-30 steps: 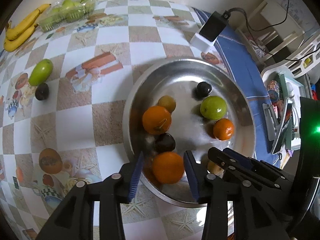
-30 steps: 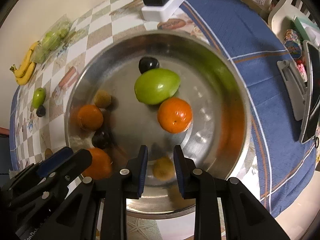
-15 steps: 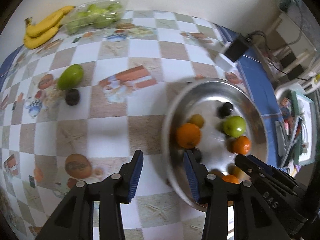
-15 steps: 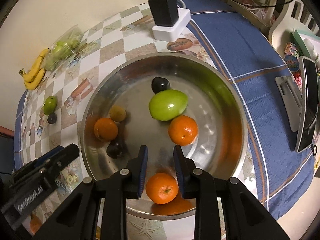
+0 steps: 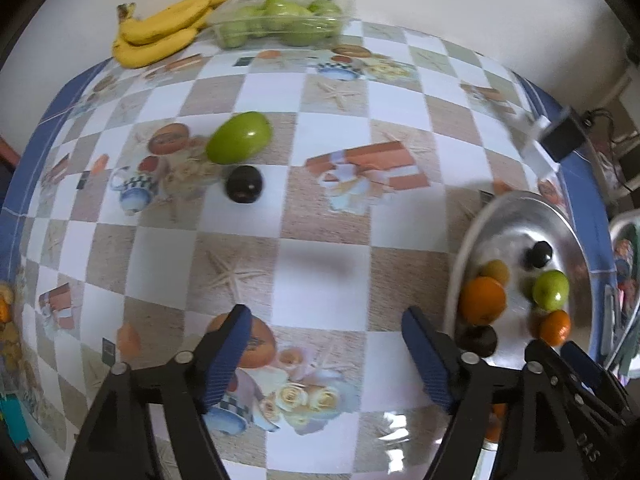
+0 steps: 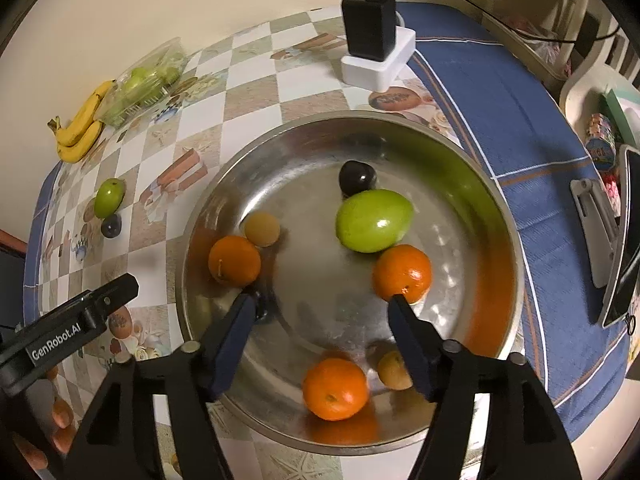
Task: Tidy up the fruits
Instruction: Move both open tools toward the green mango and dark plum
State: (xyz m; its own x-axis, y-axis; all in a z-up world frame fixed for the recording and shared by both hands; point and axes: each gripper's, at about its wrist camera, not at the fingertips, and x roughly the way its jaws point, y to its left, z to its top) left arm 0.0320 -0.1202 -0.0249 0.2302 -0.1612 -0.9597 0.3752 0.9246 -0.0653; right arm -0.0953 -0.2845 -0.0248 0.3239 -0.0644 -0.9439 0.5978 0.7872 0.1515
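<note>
On the worktop (image 5: pixel 320 272) at the left, a green fruit (image 5: pixel 239 137) and dark plum (image 5: pixel 244 184) lie touching, well apart from the steel bowl (image 6: pixel 496 200) of gathered fruit. Probably the plum comes next: straddle it squarely, avoiding its neighbour. The left claw (image 5: pixel 326 340) points steeply down, jaws opening, empty; the right claw (image 6: pixel 320 320) hangs over the bowl, likewise opening, gripping nothing.

We see a plain cream wall (image 6: pixel 168 4) behind the round table with checkered blue-bordered cloth (image 5: pixel 320 216); white plastic chair (image 6: pixel 592 80) at right.
</note>
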